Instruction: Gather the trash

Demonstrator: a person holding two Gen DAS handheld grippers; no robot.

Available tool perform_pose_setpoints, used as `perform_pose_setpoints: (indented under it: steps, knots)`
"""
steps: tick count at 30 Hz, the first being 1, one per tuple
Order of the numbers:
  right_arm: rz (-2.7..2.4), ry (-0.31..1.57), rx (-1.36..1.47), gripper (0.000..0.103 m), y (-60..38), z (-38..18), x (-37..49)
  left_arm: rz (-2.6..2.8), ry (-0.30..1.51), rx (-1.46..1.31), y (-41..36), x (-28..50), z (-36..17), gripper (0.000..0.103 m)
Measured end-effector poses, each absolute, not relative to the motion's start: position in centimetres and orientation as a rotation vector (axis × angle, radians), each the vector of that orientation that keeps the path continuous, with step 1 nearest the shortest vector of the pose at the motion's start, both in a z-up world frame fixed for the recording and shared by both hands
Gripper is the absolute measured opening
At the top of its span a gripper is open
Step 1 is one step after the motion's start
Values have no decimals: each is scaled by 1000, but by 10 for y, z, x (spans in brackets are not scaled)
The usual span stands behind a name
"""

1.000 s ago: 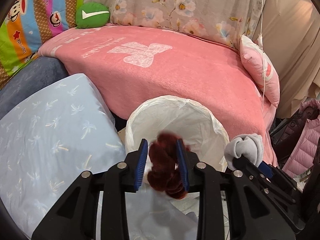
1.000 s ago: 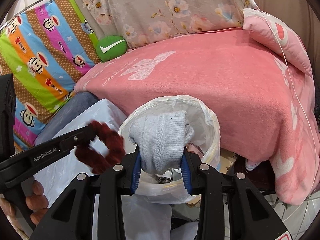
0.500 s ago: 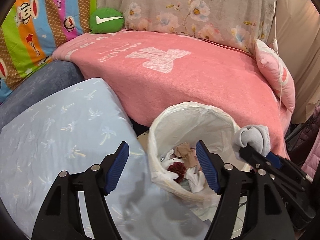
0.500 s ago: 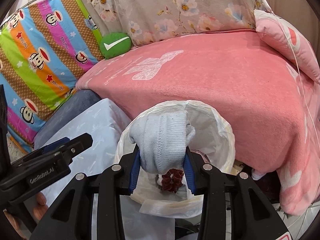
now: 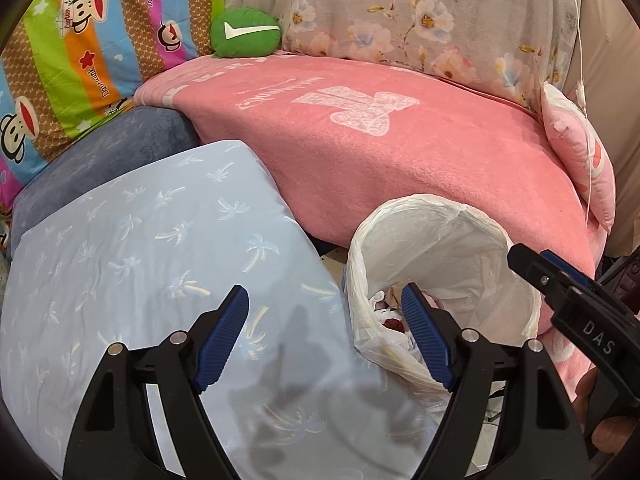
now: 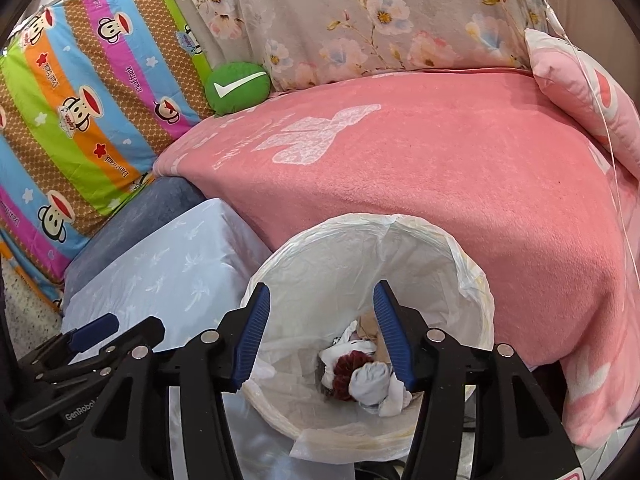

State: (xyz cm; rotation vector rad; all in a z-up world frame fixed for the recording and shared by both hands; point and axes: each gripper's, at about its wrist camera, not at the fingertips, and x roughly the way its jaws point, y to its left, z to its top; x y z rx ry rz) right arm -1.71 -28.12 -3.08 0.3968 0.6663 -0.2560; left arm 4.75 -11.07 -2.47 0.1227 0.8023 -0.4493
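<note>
Both tools are wide open and hold nothing. The right tool [image 6: 320, 332] hangs over the bin [image 6: 472, 264]; the left tool [image 5: 324, 336] is beside it. The grey sock [image 6: 370, 380] and red fuzzy ring [image 6: 344, 368] lie inside, soft and light, easy to pinch anywhere.

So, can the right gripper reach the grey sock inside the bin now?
Probably yes. The right gripper is open and empty, directly above the bin. The grey sock lies on top of the other trash beside the dark red scrunchie, with nothing covering it.
</note>
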Motion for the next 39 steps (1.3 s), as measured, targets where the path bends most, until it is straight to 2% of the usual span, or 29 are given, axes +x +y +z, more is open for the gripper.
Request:
perform_pose_setpoints:
  steps: [5,7,10,16,21,31,35,39]
  knots:
    - [-289,688,355,59,-277,-22,-28,-445,777,166,-116,41,-23,77]
    - [-308,704,331,60,-276,-19,-34,-441,766,175,-117,37,-21,83]
    - [-323,720,319,63,-277,-16,-43,-438,750,186,-119,31,-18,86]
    - [-338,758,292,77,-279,-11,-54,-416,745,226,-124,23,-16,92]
    - [-342,779,250,84,-275,-7,-60,-415,754,229,-125,19,-15,94]
    - [-350,781,205,86,-275,3,-72,-407,796,252,-131,11,-14,94]
    - [-349,785,173,97,-271,6,-74,-405,808,249,-131,9,-13,94]
    - [-342,772,171,97,-270,12,-77,-399,816,247,-131,8,-11,94]
